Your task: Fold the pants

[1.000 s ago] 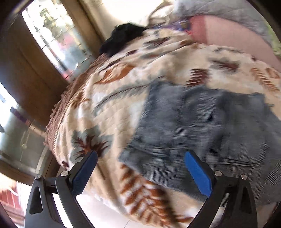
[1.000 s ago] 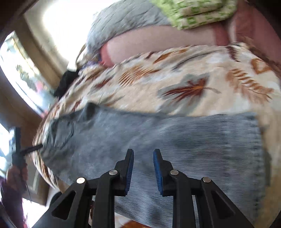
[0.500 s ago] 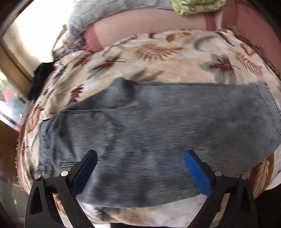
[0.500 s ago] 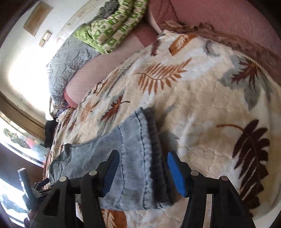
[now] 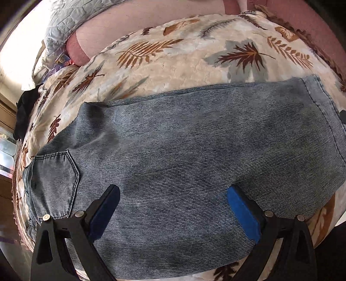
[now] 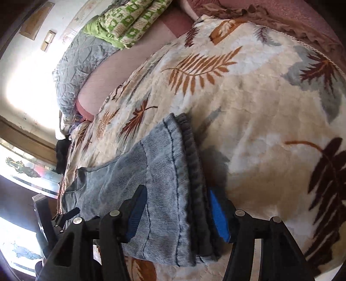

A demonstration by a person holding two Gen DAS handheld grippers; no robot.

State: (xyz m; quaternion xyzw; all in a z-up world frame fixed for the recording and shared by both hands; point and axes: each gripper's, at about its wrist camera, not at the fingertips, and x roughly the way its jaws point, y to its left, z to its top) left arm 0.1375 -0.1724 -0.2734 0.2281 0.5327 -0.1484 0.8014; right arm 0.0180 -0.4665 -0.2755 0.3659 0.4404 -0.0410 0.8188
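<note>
pants [image 5: 194, 151] flat on blanket [image 5: 194, 62] | pillows [image 6: 86, 58] behind

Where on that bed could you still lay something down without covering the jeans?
The leaf-print blanket lies bare beyond the jeans, between their far edge and the pink bedding, and right of the hem. The head end is crowded: a grey quilt, a green quilt, and dark clothing at the corner.
</note>
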